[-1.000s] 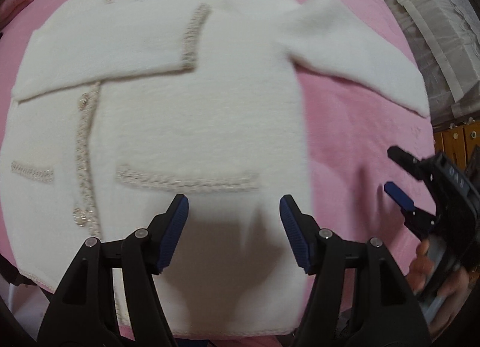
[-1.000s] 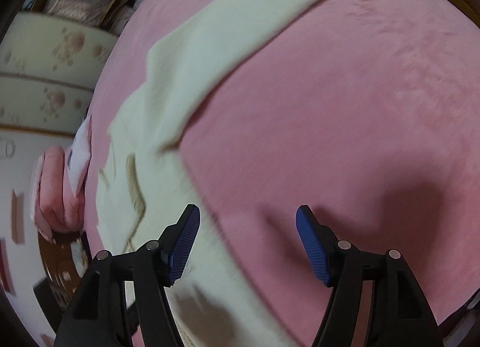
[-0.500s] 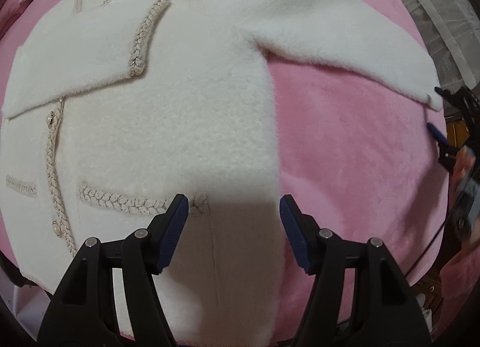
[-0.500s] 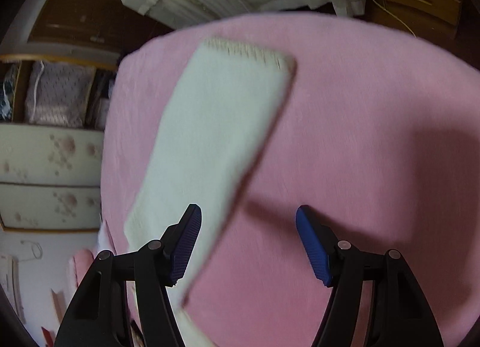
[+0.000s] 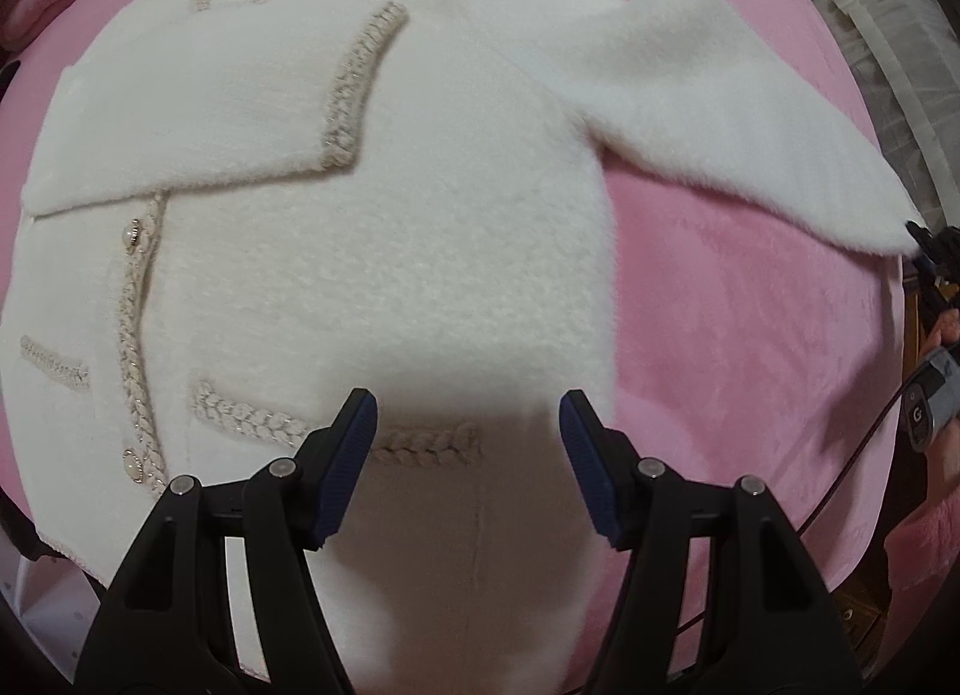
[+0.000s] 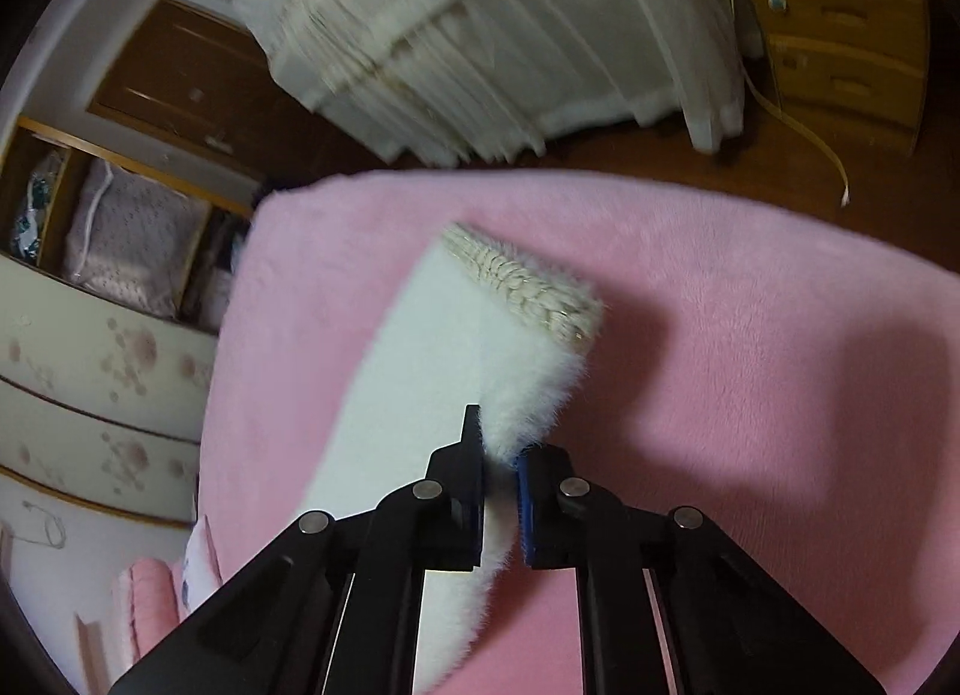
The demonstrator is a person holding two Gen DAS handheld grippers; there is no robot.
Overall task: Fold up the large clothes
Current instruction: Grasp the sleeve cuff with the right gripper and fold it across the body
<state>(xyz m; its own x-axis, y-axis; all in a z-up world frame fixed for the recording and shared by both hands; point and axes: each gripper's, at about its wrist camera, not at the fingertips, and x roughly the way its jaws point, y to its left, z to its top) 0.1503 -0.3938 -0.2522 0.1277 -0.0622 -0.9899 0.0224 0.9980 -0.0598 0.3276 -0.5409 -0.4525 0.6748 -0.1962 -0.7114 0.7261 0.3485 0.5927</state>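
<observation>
A white fuzzy jacket point(image 5: 372, 251) lies face up on the pink blanket point(image 5: 738, 335) that covers the bed, filling the left wrist view from 9 o'clock past the centre. One sleeve point(image 5: 198, 113) is already folded across the chest, its braided cuff point(image 5: 360, 89) ending near 12 o'clock of the frame's middle. The other sleeve point(image 5: 738, 113) runs out flat toward 3 o'clock, so by my reckoning the job is about a third done: that sleeve has to come in over the body, and the body itself is not yet folded up.

My right gripper point(image 6: 501, 470) is clamped on the long edge of that outstretched sleeve just short of its braided cuff point(image 6: 528, 290), the two pads pressed into the fur with only fabric between them. My left gripper point(image 5: 468, 455) hovers over the lower front of the jacket with its pads wide apart, gripping nothing (a pocket's braided trim point(image 5: 336, 431) shows just beyond them at 9 o'clock).

The hem is cut off behind my left gripper's arms at 6 o'clock. In the left wrist view my right gripper point(image 5: 930, 251) is only a dark sliver at the frame's 3 o'clock edge. How much sleeve thickness the right pads have caught, one layer or both, is hidden in the fur. The room beyond the bed is blurred in the right wrist view.
</observation>
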